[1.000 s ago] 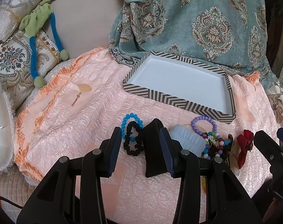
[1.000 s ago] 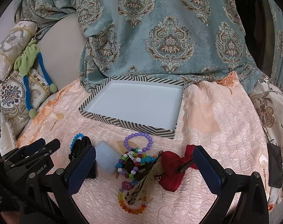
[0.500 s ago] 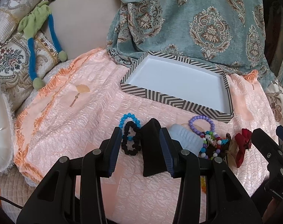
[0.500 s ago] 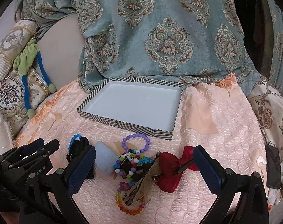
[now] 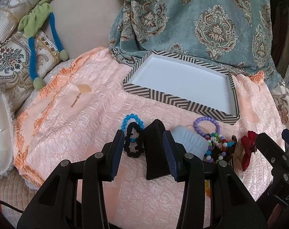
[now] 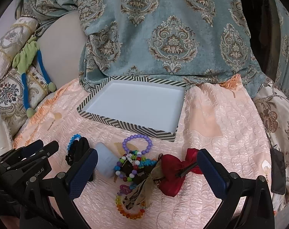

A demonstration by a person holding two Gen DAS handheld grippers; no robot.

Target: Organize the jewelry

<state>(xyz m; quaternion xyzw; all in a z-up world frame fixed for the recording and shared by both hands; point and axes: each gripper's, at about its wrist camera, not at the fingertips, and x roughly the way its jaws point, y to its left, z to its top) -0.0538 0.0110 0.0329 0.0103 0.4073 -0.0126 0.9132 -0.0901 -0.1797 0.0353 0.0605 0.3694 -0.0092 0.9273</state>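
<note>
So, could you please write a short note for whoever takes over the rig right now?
Left tool: open, holding nothing, above the black pouch and the black bracelet.
Right tool: open wide, empty, above the bead bracelet pile and the red bow.
Striped tray: at the far side of the pink quilt, nothing in it.
Also loose on the quilt: blue bracelet, purple bracelet, pale blue case, rainbow bracelet.
Done: nothing is sorted yet.
Left: move every piece into the tray.
</note>
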